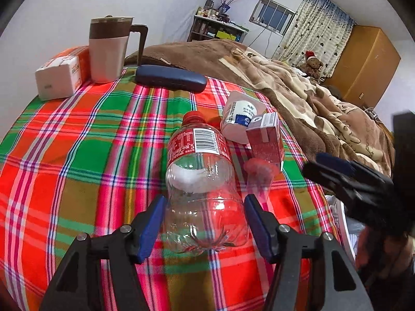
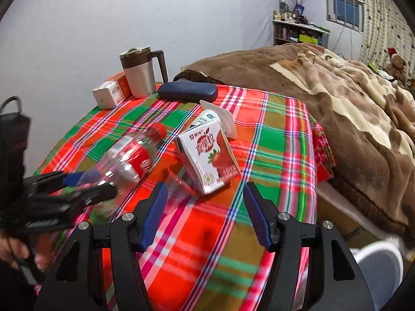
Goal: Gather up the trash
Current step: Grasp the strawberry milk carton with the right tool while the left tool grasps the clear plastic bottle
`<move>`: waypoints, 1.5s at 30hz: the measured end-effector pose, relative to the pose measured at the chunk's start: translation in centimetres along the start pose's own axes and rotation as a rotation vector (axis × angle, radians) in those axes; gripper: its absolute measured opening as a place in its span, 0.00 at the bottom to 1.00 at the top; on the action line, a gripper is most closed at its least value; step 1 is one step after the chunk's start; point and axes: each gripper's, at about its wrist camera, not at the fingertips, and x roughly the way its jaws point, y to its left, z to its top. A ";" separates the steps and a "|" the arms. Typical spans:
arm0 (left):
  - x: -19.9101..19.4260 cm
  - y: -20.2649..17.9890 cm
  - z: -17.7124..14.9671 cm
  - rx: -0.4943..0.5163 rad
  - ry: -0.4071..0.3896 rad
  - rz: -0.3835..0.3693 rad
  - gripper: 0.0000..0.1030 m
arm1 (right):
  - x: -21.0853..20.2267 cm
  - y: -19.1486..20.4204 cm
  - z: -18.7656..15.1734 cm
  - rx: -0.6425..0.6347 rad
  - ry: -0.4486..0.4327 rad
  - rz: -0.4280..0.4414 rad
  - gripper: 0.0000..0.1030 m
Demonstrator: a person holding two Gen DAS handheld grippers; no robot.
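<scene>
The empty bottle (image 1: 199, 171) lies on the desk (image 1: 77, 155) between the left gripper (image 1: 205, 223)'s open fingers, not squeezed yet. It looks light, bendy and slippery, so grab its fat bottom gently. The right gripper (image 2: 203, 216) is open and holds nothing.

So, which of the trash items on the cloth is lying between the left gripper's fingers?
The clear plastic bottle with the red label and cap; the red juice carton and white cup lie beyond the left gripper.

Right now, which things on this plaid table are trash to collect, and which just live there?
Trash: plastic bottle between the left hand-held gripper fingers, milk carton, white yogurt cup.

Staying: mug, tissue pack, glasses case.
</scene>
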 end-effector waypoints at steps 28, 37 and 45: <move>0.5 0.9 0.0 -0.003 0.012 -0.047 0.61 | 5.7 -0.4 3.3 -0.054 0.038 0.022 0.61; 0.8 0.8 0.3 0.000 0.015 -0.047 0.61 | 7.0 -1.2 3.4 -0.023 0.074 0.067 0.66; 2.0 1.7 0.2 -0.060 0.052 -0.055 0.61 | 6.6 -1.7 3.3 0.042 0.071 0.049 0.52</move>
